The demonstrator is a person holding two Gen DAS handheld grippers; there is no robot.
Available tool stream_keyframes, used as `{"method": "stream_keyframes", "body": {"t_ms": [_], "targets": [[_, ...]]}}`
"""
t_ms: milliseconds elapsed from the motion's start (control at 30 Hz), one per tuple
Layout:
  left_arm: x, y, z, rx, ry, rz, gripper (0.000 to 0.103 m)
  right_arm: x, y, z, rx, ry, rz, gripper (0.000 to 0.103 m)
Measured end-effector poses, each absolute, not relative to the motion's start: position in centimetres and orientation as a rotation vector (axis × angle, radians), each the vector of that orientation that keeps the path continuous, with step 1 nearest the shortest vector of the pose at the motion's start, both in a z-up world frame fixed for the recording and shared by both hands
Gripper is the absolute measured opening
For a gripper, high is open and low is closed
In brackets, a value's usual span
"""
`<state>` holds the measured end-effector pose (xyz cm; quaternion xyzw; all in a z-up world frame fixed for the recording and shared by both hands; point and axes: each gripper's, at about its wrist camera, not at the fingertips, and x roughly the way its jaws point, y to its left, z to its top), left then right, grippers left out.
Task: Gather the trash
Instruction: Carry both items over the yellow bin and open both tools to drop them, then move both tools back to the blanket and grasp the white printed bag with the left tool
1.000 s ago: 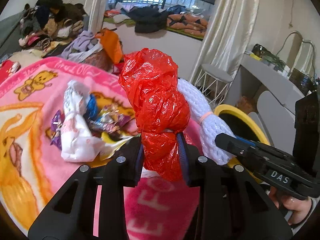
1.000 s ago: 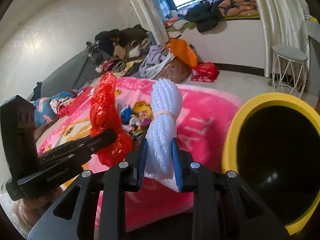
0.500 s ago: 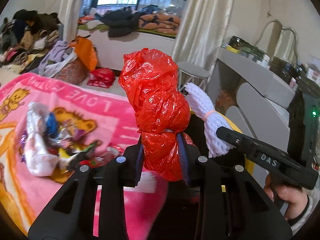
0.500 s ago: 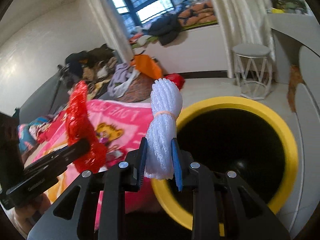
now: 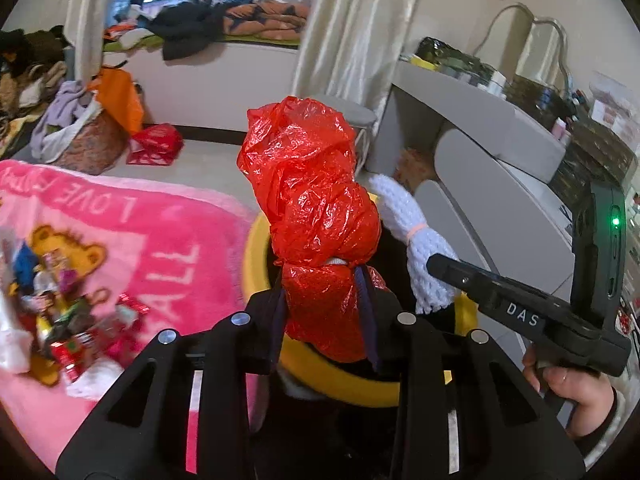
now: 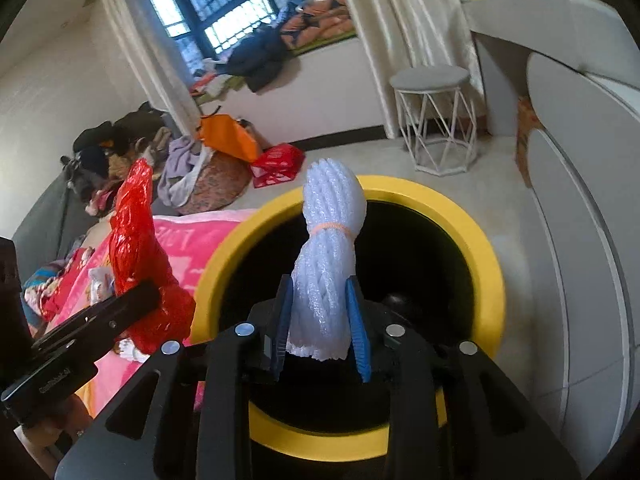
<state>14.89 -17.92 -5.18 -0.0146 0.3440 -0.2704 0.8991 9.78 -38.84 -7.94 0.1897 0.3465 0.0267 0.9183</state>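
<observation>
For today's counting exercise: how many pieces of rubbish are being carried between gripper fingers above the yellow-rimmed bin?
2: a crumpled red plastic bag in the left gripper, a white foam-net bundle in the right gripper, both opening.

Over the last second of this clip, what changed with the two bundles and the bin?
Both grippers swung off the pink blanket toward the yellow-rimmed bin; the white foam-net bundle now hangs over its mouth, the red plastic bag at its near rim. Left gripper and right gripper are both opening, each with its bundle between the pads. Unchanged: the wrapper pile on the blanket.
</observation>
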Motion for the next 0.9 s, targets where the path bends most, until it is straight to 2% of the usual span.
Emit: {"method": "stream_keyframes", "body": {"t_ms": [33, 67, 100, 133, 200, 267, 467, 900], "targets": [[15.1, -18.3, -5.3, -0.028, 0.712, -0.564, 0.036, 9.7, -39.2, -8.1, 0.399, 0.717, 0.049, 0.036], [15.3, -18.6, -5.4, -0.03, 0.712, -0.567, 0.05, 9.3, -39.8, -8.3, 0.41, 0.715, 0.024, 0.045], [15.5, -18.8, -5.5, -0.036, 0.708, -0.571, 0.057, 9.2, -40.1, -8.4, 0.419, 0.712, 0.012, 0.051], [15.6, -18.7, -5.5, -0.041, 0.701, -0.569, 0.068, 9.0, -40.5, -8.5, 0.43, 0.709, -0.001, 0.054], [15.8, -18.3, -5.6, -0.058, 0.701, -0.561, 0.075, 8.9, -40.9, -8.5, 0.442, 0.705, -0.022, 0.06], [15.6, -17.9, -5.5, -0.071, 0.699, -0.547, 0.088, 8.8, -41.0, -8.6, 0.445, 0.7, -0.027, 0.06], [14.4, -15.9, -5.2, -0.076, 0.673, -0.488, 0.091, 8.9, -39.0, -7.8, 0.371, 0.664, 0.025, 0.064], [12.7, -10.6, -4.4, -0.086, 0.618, -0.36, 0.091, 9.4, -33.2, -5.4, 0.283, 0.623, 0.197, 0.069]]}}
